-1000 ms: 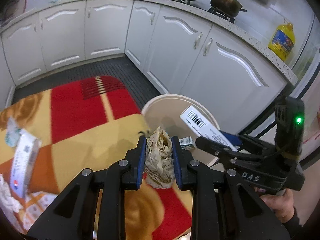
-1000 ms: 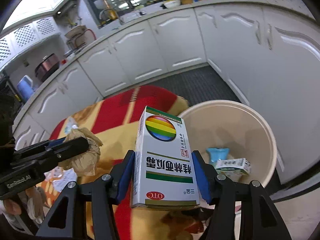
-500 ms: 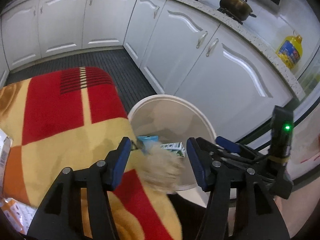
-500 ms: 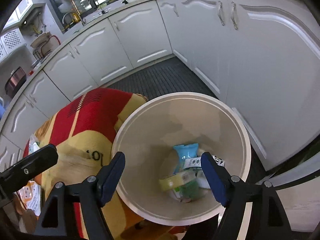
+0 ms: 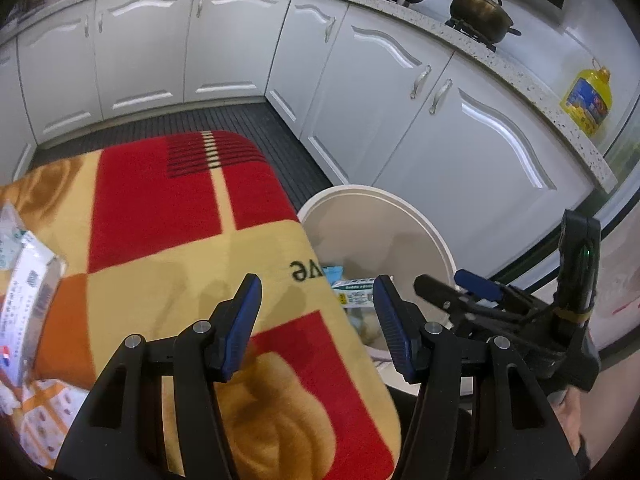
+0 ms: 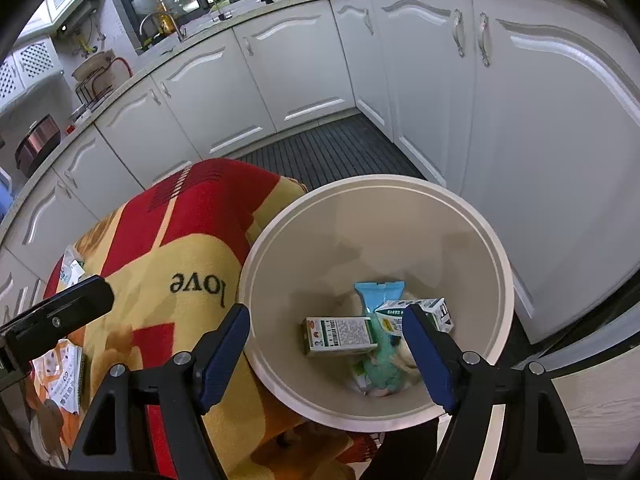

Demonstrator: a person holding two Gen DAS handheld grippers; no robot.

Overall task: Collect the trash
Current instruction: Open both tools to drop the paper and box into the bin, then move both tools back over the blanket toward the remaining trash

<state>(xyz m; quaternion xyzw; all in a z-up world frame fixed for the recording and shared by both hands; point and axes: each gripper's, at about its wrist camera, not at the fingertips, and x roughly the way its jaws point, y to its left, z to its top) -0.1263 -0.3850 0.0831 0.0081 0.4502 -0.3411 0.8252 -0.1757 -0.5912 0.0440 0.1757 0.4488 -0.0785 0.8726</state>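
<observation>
Both claws just let go: left claw (image 5: 316, 316) w/ jaws apart, empty; right claw (image 6: 326, 354) wide, empty. Paper wad & box now in bin (image 6: 496, 248). More trash (image 5: 28, 280) on surface.

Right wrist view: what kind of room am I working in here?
A home kitchen, most likely. White cabinets run under a counter with a sink tap, and the left wrist view shows a pot on a stove. A trash bin stands beside a blanket-covered surface.
</observation>
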